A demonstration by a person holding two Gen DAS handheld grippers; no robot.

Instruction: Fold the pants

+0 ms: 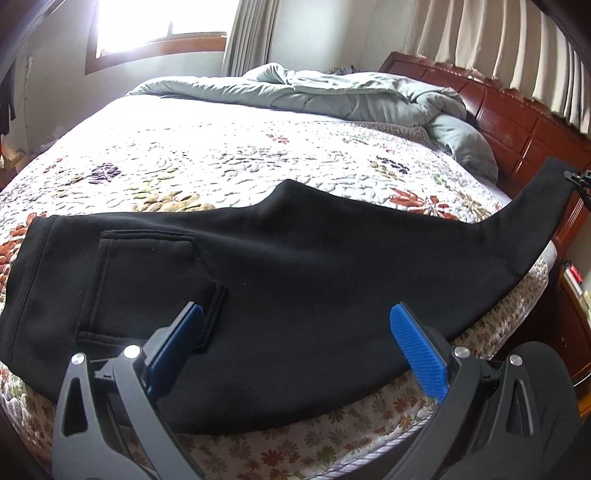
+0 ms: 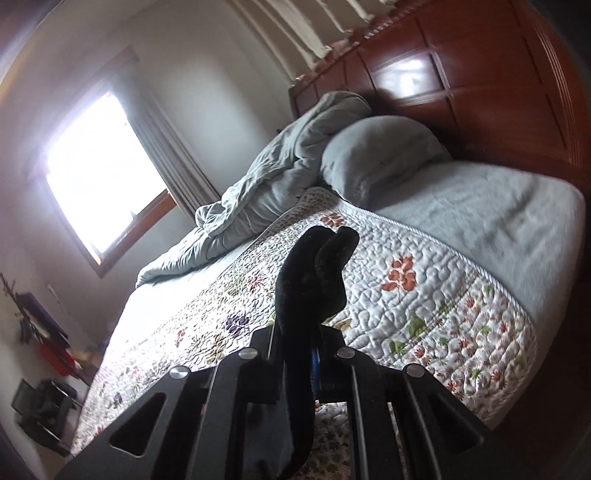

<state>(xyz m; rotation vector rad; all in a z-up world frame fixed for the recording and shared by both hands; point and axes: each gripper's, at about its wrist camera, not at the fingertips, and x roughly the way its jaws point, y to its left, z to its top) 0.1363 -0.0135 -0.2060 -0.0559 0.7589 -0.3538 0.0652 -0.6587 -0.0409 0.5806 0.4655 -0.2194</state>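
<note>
black sweatpants [image 1: 295,280] are lying folded lengthwise across the near edge of a bed, on a floral quilted bedspread [image 1: 207,162], with the waistband to the left and a patch pocket [image 1: 147,280] facing up. the leg end is lifting off the bed at the right, rising toward the wooden headboard [image 1: 517,122], where the right gripper [image 1: 580,181] is pinching the cuff. in the right wrist view the right gripper [image 2: 314,354] is sitting nearly closed, its dark jaws clamping the bunched black cuff [image 2: 321,266], which is sticking up past the fingers above the quilt. the left gripper [image 1: 295,332] is hanging over the middle of the sweatpants with its jaws spread wide and its blue pads [image 1: 417,354] gripping nothing. a rumpled grey-green duvet [image 1: 332,92] and a pillow [image 2: 380,155] are lying at the far side of the bed beneath a bright window [image 1: 155,26] with pale curtains [image 1: 251,33].
</note>
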